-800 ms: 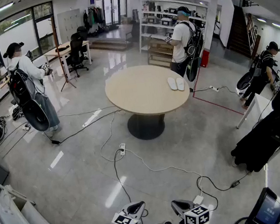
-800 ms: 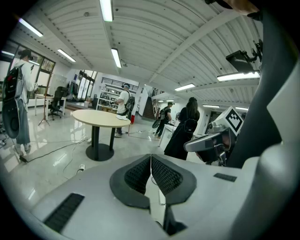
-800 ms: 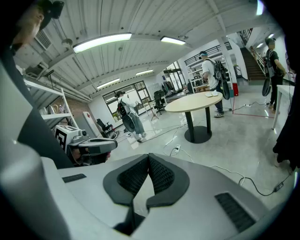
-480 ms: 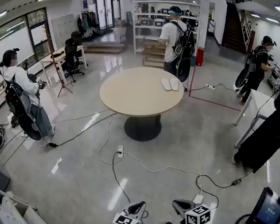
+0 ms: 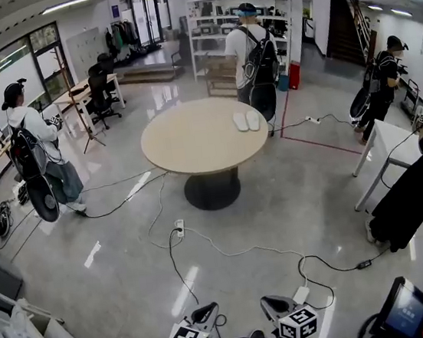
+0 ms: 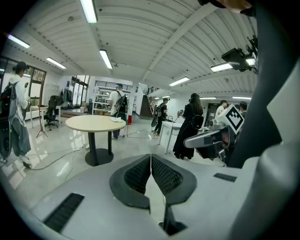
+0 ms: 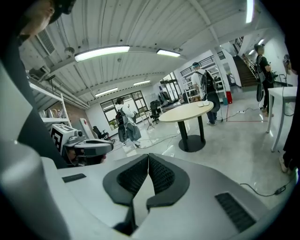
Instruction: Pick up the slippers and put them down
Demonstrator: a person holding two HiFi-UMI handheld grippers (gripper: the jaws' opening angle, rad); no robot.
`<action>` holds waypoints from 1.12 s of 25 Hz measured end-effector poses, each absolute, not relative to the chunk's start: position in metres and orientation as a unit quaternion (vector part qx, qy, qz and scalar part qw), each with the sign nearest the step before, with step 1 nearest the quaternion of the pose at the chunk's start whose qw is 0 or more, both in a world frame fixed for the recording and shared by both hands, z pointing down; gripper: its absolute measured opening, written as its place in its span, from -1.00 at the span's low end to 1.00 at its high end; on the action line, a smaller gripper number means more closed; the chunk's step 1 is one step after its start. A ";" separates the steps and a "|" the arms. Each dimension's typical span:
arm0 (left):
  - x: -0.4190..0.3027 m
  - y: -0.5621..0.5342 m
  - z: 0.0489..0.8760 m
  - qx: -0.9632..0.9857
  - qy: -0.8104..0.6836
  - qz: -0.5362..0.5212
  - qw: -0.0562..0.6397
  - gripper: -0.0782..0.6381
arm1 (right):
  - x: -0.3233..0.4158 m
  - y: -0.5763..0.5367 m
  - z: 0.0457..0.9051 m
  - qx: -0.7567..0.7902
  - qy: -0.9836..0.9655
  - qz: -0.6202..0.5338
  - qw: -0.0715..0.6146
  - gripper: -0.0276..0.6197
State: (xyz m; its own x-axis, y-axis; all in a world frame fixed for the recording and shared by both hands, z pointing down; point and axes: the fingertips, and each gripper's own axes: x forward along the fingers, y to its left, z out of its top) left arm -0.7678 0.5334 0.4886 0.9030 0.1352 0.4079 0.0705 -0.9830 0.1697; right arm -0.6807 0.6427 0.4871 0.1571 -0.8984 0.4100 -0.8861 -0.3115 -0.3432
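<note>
While you stand well back from the round table (image 5: pixel 192 140), your left gripper (image 5: pixel 205 313) sits at the near edge with its jaws pressed together and nothing between them. Your right gripper (image 5: pixel 271 305), just beside it, is likewise closed and empty. Items, left to right: a person with a backpack (image 5: pixel 35 149) at far left; a power strip (image 5: pixel 178 228) on the floor near the table's foot; the pair of white slippers (image 5: pixel 248 121) side by side on the table's far right part, well apart from both grippers; a second person (image 5: pixel 248 51) just behind them; a white table (image 5: pixel 393 140) at right.
</note>
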 end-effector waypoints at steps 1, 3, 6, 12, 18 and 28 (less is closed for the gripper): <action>-0.764 0.536 0.485 0.974 0.056 0.208 0.066 -0.72 | -0.676 0.646 0.483 -0.765 0.589 -0.260 0.004 -0.87; -0.752 0.546 0.473 0.977 0.069 0.198 0.028 -0.72 | -0.664 0.653 0.463 -0.779 0.593 -0.203 -0.019 -0.87; -0.731 0.564 0.457 0.972 0.078 0.203 -0.091 -0.72 | -0.641 0.666 0.419 -0.806 0.582 -0.079 -0.076 -0.87; -0.696 0.585 0.451 0.962 0.044 0.213 -0.162 -0.72 | -0.608 0.684 0.417 -0.777 0.600 -0.009 -0.189 -0.87; -0.674 0.587 0.460 0.966 0.044 0.214 -0.141 -0.72 | -0.588 0.691 0.438 -0.749 0.618 -0.020 -0.237 -0.87; -0.593 0.550 0.473 0.974 0.075 0.194 -0.087 -0.72 | -0.538 0.643 0.442 -0.731 0.655 -0.037 -0.187 -0.87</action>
